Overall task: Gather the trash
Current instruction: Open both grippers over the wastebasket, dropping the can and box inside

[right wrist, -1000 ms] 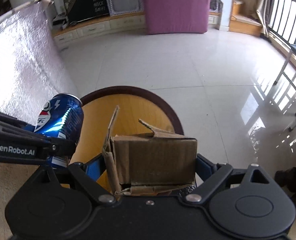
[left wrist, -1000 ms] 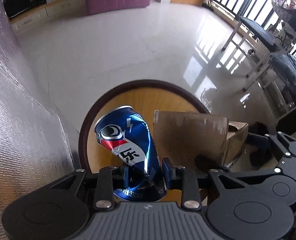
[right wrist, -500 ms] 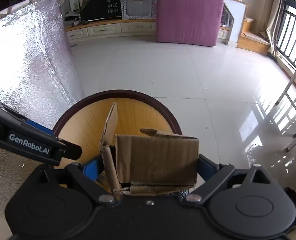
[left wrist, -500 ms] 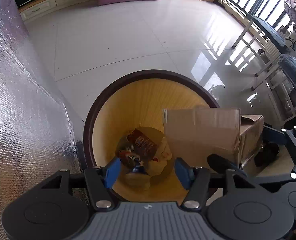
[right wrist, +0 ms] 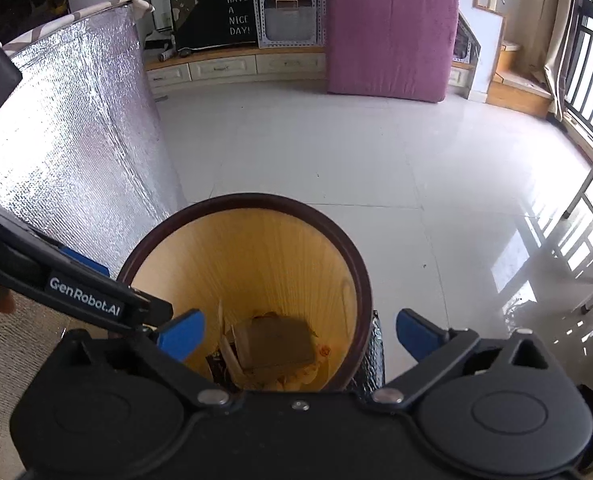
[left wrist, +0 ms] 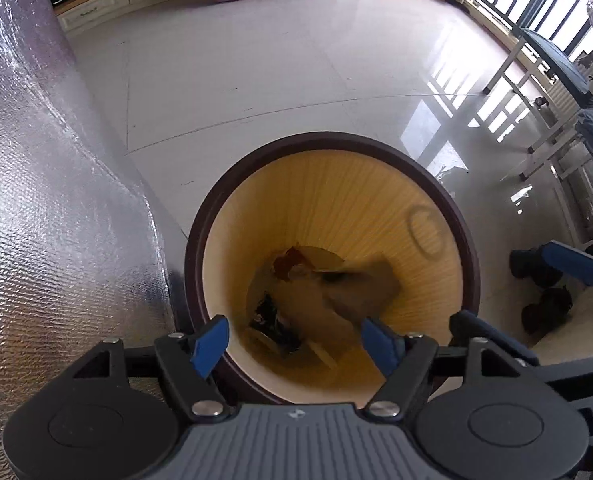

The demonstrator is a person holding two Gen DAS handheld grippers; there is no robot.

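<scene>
A round bin point(left wrist: 324, 141) with a dark brown rim and yellow wood-grain inside stands on the floor under both grippers. A brown cardboard box point(left wrist: 360, 288) lies in it, blurred, on top of wrappers and scraps. In the right wrist view the box point(right wrist: 274, 346) rests at the bottom of the bin point(right wrist: 252, 200). My left gripper point(left wrist: 295, 344) hangs over the near rim, its jaws opening with nothing between them. My right gripper point(right wrist: 299, 334) is also over the bin, jaws opening wide and empty. The blue can cannot be made out in the bin.
A silver foil mat point(left wrist: 56, 200) rises along the left, close to the bin. Dark shoes point(left wrist: 544, 308) lie on the floor at the right, near white chair legs point(left wrist: 536, 100). A purple cushion point(right wrist: 388, 36) leans against the far low cabinet point(right wrist: 236, 66).
The left gripper let go of the blue can, which dropped out of sight. The right gripper released the cardboard box, which now lies in the bin. Both jaws spread wider.
</scene>
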